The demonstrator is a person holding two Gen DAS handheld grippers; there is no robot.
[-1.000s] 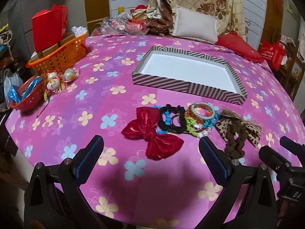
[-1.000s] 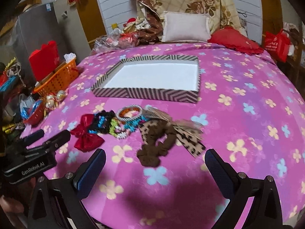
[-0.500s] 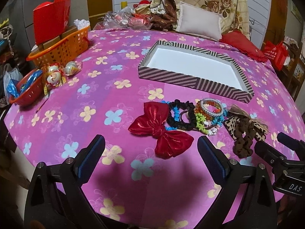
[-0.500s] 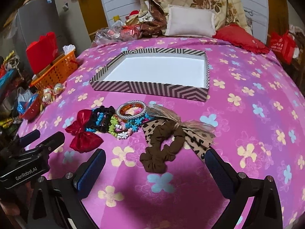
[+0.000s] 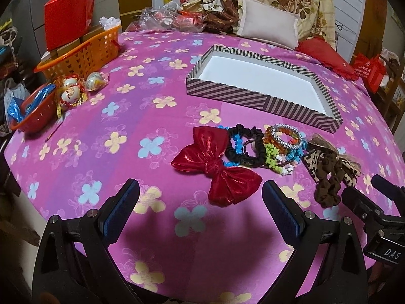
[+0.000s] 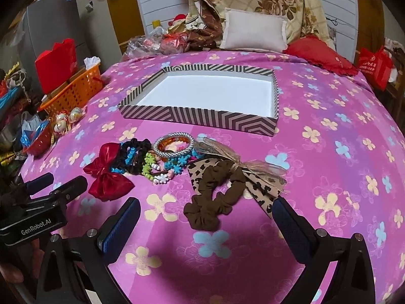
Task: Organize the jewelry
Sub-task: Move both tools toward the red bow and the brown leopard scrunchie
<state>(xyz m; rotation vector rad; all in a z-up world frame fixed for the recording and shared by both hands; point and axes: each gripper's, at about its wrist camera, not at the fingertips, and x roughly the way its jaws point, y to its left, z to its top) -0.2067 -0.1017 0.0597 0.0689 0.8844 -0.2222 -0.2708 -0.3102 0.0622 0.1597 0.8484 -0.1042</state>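
Observation:
On the pink flowered cloth lies a row of accessories: a shiny red bow (image 5: pixel 215 164) (image 6: pixel 107 173), a black scrunchie (image 5: pixel 244 147) (image 6: pixel 136 152), a silver beaded bracelet (image 5: pixel 284 135) (image 6: pixel 173 144) over coloured bead strings, a brown scrunchie (image 5: pixel 329 179) (image 6: pixel 215 197) and a leopard-print bow (image 6: pixel 263 186). Behind them stands an empty striped box (image 5: pixel 253 96) (image 6: pixel 197 117) with a white floor. My left gripper (image 5: pixel 200 198) is open just short of the red bow. My right gripper (image 6: pixel 206 219) is open, with the brown scrunchie close in front of it.
An orange basket (image 5: pixel 83 53) with a red bag, a red bowl (image 5: pixel 33 116) and wrapped round ornaments (image 5: pixel 76 88) sit at the left edge. Pillows (image 6: pixel 253 31) and plastic bags are piled at the far side. The cloth drops away at the near edge.
Both grippers have moved forward and lower toward the row of accessories, which now looks larger and nearer. Nothing on the cloth has shifted.

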